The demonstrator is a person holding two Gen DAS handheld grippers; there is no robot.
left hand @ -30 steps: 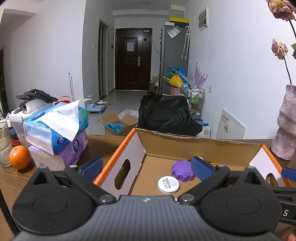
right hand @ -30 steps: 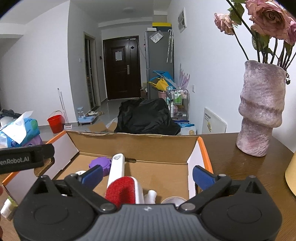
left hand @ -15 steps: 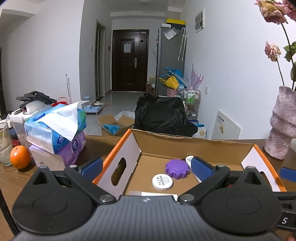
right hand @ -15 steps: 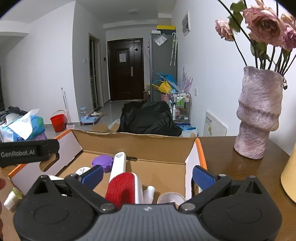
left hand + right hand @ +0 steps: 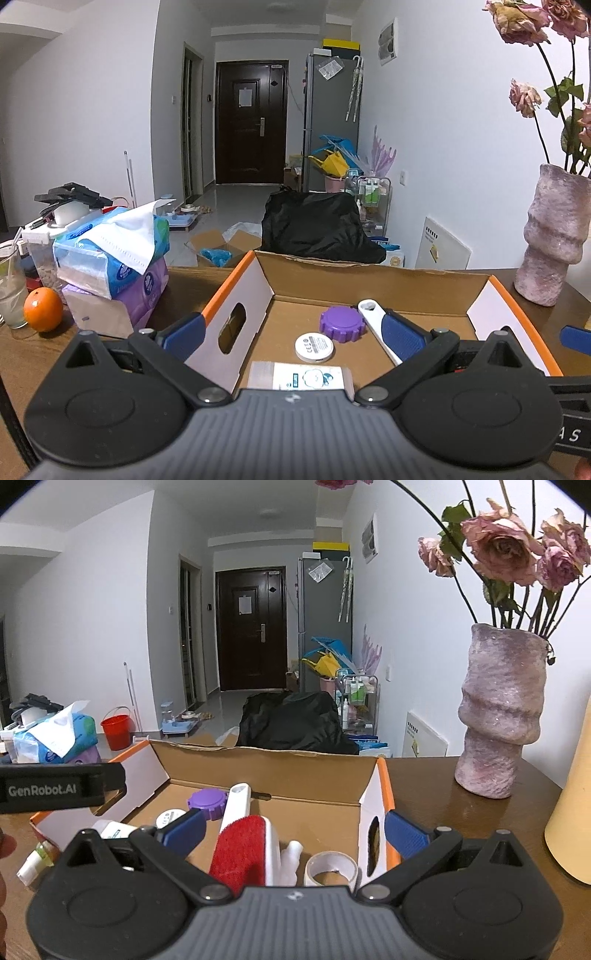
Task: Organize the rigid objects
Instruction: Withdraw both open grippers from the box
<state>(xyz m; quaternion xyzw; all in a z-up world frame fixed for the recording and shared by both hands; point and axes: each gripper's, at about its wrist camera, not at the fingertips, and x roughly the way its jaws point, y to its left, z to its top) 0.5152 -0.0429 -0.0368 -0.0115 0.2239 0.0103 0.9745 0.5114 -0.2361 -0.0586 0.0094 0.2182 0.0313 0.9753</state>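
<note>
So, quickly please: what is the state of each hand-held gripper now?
Left hand-held gripper: open, holding nothing.
Right hand-held gripper: open, holding nothing.

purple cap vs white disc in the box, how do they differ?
Colour: the purple cap is solid purple; the white disc is white with printed markings on top. Edge: the purple cap has a notched, ridged rim; the white disc has a smooth round one. Position: the purple cap lies farther back in the cardboard box, the white disc nearer. Both are round, lying flat on the box floor.
</note>
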